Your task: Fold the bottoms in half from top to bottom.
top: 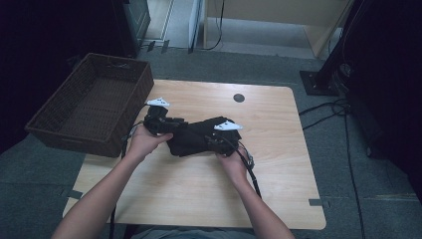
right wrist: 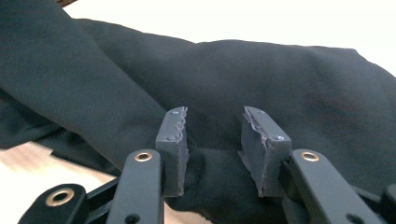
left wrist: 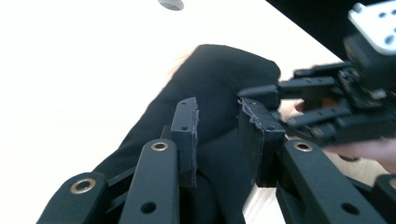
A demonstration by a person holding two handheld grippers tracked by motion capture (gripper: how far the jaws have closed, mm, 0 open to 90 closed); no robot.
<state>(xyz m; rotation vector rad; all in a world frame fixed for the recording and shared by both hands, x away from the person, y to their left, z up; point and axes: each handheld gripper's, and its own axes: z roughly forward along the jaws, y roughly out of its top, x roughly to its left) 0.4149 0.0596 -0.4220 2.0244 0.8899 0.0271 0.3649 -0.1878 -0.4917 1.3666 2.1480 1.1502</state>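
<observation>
Left hand-held gripper [top: 166, 124] sits at the left end of the crumpled black cloth garment [top: 196, 135], right hand-held gripper [top: 219, 142] at its right end; the cloth's long axis runs left-right across the middle of the pale wooden counter [top: 278, 164]. Dark woven basket [top: 94, 104] at upper left.

Left gripper view: jaws partly open, cloth [left wrist: 219, 88] bulging between the pads, not clearly pinched.

Right gripper view: jaws partly open over a fold [right wrist: 280, 84]; grip cannot be told.
</observation>
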